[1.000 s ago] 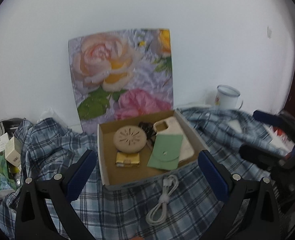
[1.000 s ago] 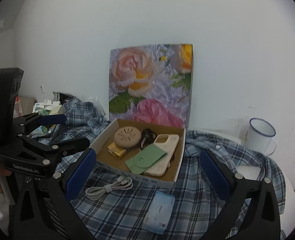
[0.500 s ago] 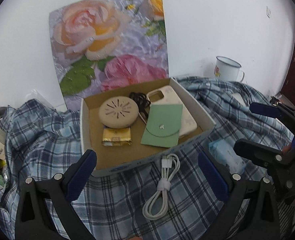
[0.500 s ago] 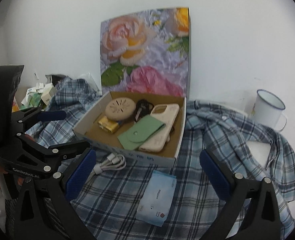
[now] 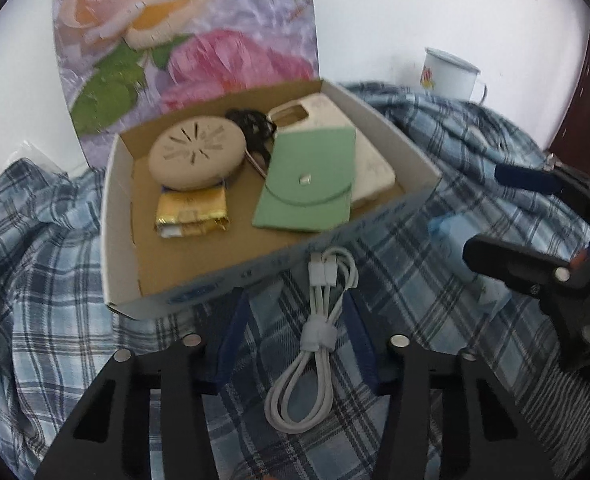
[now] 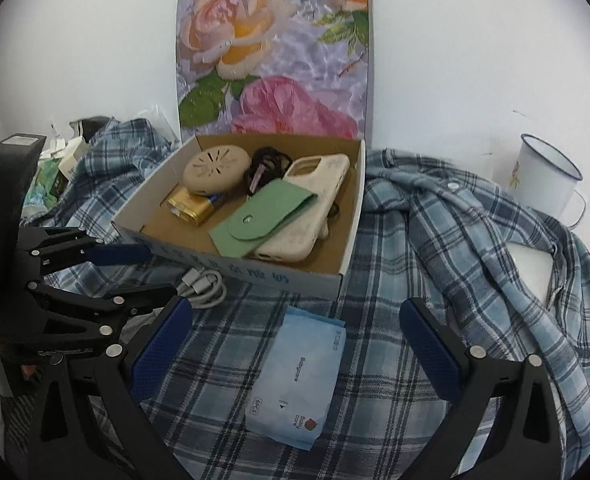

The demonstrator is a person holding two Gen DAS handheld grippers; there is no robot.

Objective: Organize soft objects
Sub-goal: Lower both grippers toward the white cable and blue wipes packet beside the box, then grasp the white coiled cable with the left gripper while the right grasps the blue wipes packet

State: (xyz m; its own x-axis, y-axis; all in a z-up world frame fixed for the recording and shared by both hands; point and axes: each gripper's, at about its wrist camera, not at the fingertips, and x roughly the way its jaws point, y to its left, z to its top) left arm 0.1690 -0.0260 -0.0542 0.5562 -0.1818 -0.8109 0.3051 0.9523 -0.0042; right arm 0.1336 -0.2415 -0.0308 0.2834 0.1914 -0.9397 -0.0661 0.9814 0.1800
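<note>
A coiled white cable [image 5: 319,328] lies on the plaid shirt [image 5: 35,280] in front of the cardboard box [image 5: 111,216]. My left gripper [image 5: 297,336] points down over it. Its jaws are closing with the cable between the blue pads [image 5: 235,336], and small gaps still show on both sides. In the right wrist view the left gripper [image 6: 155,274] reaches toward the cable [image 6: 205,284] from the left. My right gripper [image 6: 295,348] stands wide open above a light blue wipes packet [image 6: 299,376] on the shirt [image 6: 455,240], with nothing held.
The box [image 6: 255,276] has an upright floral lid [image 6: 275,52] and holds a beige round disc [image 5: 197,152], a gold packet [image 5: 191,216], a green pouch [image 5: 309,184], a phone case [image 6: 315,208] and black hair ties. A white enamel mug [image 6: 543,176] stands at the back right. Clutter sits at the far left.
Both grippers have sunk toward the shirt, so the box and the cable look larger. The left jaws have narrowed from wide open to either side of the cable. The right jaws have stayed wide.
</note>
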